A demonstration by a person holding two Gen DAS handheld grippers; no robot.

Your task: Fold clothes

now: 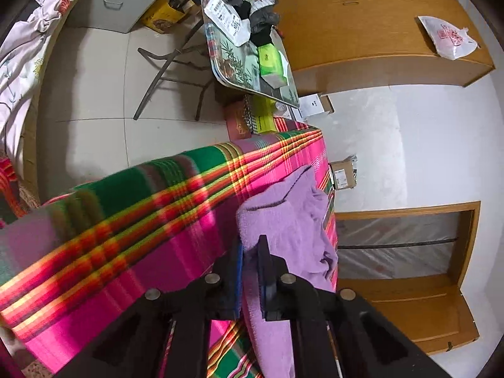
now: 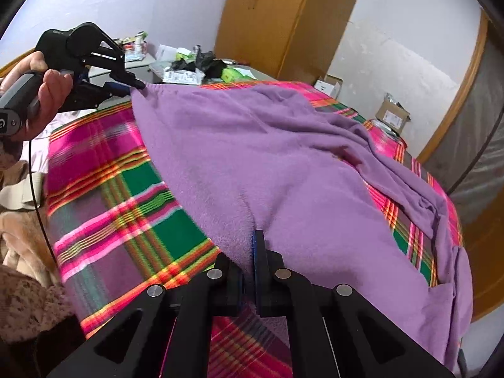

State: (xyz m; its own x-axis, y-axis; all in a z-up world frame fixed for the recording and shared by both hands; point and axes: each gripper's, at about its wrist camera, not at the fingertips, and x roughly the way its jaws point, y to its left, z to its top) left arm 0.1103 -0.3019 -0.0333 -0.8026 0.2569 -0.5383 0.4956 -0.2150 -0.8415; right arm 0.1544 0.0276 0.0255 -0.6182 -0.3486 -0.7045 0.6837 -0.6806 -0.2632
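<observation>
A purple fleece garment (image 2: 267, 157) lies spread over a bright pink and green plaid blanket (image 2: 119, 195), and its right side spills over the blanket's edge. My right gripper (image 2: 249, 252) is shut on the garment's near edge, with the cloth bunched between its fingers. At the far left corner, my left gripper (image 2: 137, 85) pinches the garment's corner and holds it slightly lifted. In the left wrist view the left gripper (image 1: 250, 245) has the purple garment (image 1: 283, 220) caught between its narrow jaws, above the plaid blanket (image 1: 141, 204).
A person's hand (image 2: 47, 94) grips the left gripper's handle. A cluttered folding table (image 1: 220, 72) stands past the blanket's far end. A wooden wardrobe (image 2: 261, 22) and a cardboard box (image 2: 392, 115) lie behind. Beige clothing (image 2: 19, 220) is piled at the left.
</observation>
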